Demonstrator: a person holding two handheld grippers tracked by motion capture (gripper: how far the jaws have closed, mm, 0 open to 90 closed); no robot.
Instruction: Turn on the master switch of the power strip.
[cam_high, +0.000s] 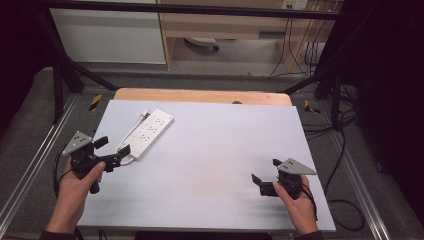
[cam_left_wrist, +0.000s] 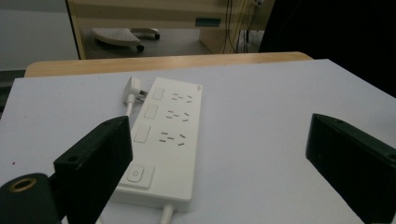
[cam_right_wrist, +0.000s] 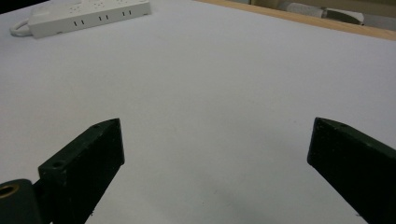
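A white power strip (cam_high: 148, 132) lies slanted on the far left of the pale table top (cam_high: 225, 145), its white plug (cam_high: 145, 114) and cord alongside it. My left gripper (cam_high: 113, 145) is open just short of the strip's near end, holding nothing. The left gripper view has the power strip (cam_left_wrist: 163, 135) between the spread jaws, switch end nearest, with the plug (cam_left_wrist: 130, 91) behind; my left gripper (cam_left_wrist: 217, 135) touches nothing. At the front right, over bare table, my right gripper (cam_high: 266, 170) is open and points left. From the right gripper (cam_right_wrist: 215, 128), the power strip (cam_right_wrist: 88, 16) is far off.
A wooden table edge (cam_high: 200, 95) shows behind the pale top. Black frame poles (cam_high: 60, 75) stand at the back corners. Cables (cam_high: 345, 150) trail over the floor at the right. A cabinet (cam_high: 225, 25) stands beyond.
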